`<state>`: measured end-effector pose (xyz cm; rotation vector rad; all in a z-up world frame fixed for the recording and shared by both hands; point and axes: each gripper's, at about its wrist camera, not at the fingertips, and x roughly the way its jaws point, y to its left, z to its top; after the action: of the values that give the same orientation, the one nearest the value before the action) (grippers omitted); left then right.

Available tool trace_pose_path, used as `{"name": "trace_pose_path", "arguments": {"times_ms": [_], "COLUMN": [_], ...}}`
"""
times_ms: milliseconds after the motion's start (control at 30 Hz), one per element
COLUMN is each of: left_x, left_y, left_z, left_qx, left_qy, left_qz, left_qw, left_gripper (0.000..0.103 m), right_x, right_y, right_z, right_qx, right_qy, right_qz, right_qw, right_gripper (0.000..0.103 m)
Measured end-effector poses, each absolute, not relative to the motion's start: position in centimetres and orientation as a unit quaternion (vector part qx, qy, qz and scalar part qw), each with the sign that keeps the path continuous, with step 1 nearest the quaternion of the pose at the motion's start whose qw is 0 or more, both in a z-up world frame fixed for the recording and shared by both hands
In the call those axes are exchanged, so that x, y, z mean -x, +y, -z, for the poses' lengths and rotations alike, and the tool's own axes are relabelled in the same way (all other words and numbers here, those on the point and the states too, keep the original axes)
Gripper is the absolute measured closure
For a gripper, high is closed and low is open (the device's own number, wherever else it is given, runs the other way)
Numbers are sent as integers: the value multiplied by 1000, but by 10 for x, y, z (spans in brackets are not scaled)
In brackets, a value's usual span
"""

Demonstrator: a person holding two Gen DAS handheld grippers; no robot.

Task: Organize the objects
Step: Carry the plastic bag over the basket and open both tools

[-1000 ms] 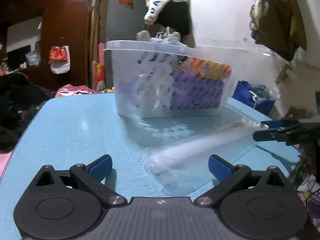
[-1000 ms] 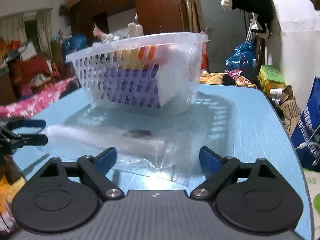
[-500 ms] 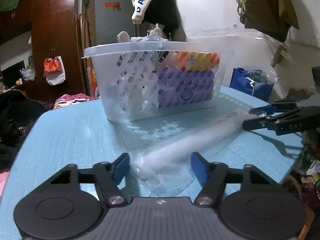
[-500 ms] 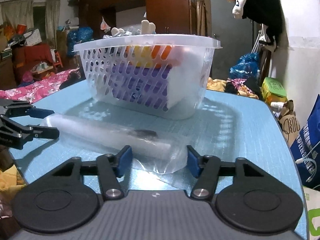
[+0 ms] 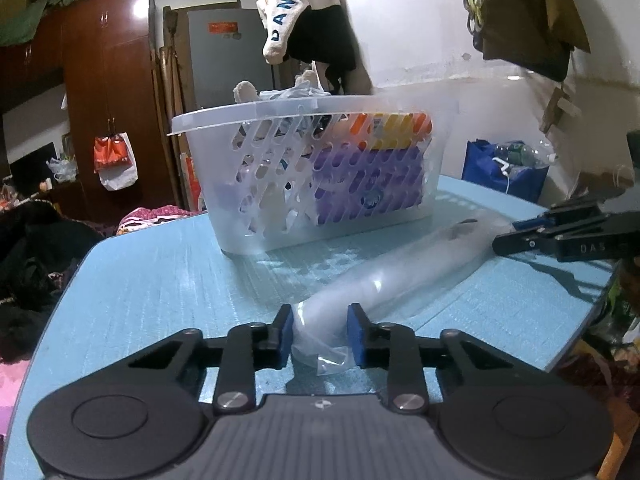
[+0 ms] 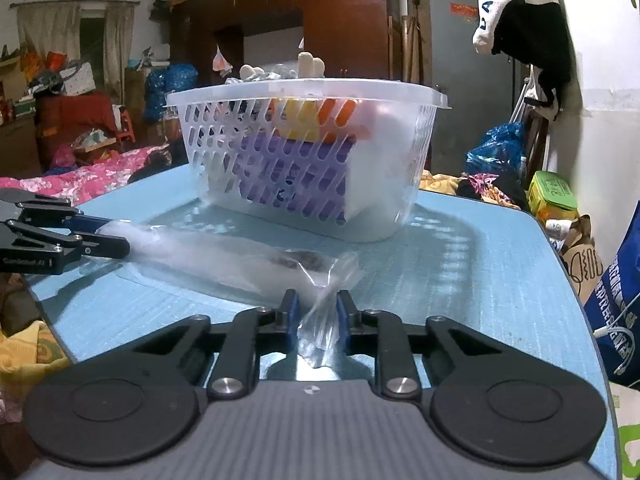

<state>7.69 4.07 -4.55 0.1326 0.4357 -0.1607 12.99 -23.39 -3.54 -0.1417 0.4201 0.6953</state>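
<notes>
Now, far left of the left tongs (image 5: pixel 320 334): a dark wooden wardrobe (image 5: pixel 112 92) with a red-and-white bag (image 5: pixel 115 160) hanging on it. Ahead of those tongs, across the blue tabletop (image 5: pixel 160 280): a white slotted basket (image 5: pixel 304 176) filled with a purple pack (image 5: pixel 368 182) and orange and yellow items. Between the blue pads, narrowed and clamped tight: one end of the long clear plastic-wrapped roll (image 5: pixel 400 276), lying on the tabletop and running away to the right, toward the right tongs (image 5: pixel 516 238) at the far end. Beyond those, against the wall: a blue bag (image 5: pixel 504 172).

From the other wrist, at far left: the left tongs (image 6: pixel 100 240), gripping the roll's white far end (image 6: pixel 132 236). Then the roll (image 6: pixel 224 256) stretching in front of the basket (image 6: pixel 308 160) toward the right tongs (image 6: pixel 318 320), closed narrow on its crumpled plastic tail. Right of these, past the table edge: paper and blue bags on the floor.
</notes>
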Motion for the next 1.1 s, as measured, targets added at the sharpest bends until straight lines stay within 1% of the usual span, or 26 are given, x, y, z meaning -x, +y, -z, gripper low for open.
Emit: {"name": "trace_pose_path", "arguments": {"times_ms": [100, 167, 600, 867, 1100], "left_x": [-74, -72, -58, -64, -105], "left_y": [43, 41, 40, 41, 46], "left_z": [44, 42, 21, -34, -95], "left_qx": [-56, -59, -64, -70, -75], "left_qy": [205, 198, 150, 88, 54], "left_qz": [81, 82, 89, 83, 68], "left_qw": [974, 975, 983, 990, 993], "left_gripper": [79, 80, 80, 80, 80], "right_x": [-127, -123, -106, -117, -163], "right_y": [-236, -237, -244, -241, -227], "right_z": [35, 33, 6, -47, -101], "right_qx": [61, 59, 51, 50, 45], "right_qy": [200, 192, 145, 106, 95], "right_qz": [-341, -339, -339, -344, -334], "right_qw": [917, 919, 928, 932, 937], "right_gripper": [87, 88, 89, 89, 89]}}
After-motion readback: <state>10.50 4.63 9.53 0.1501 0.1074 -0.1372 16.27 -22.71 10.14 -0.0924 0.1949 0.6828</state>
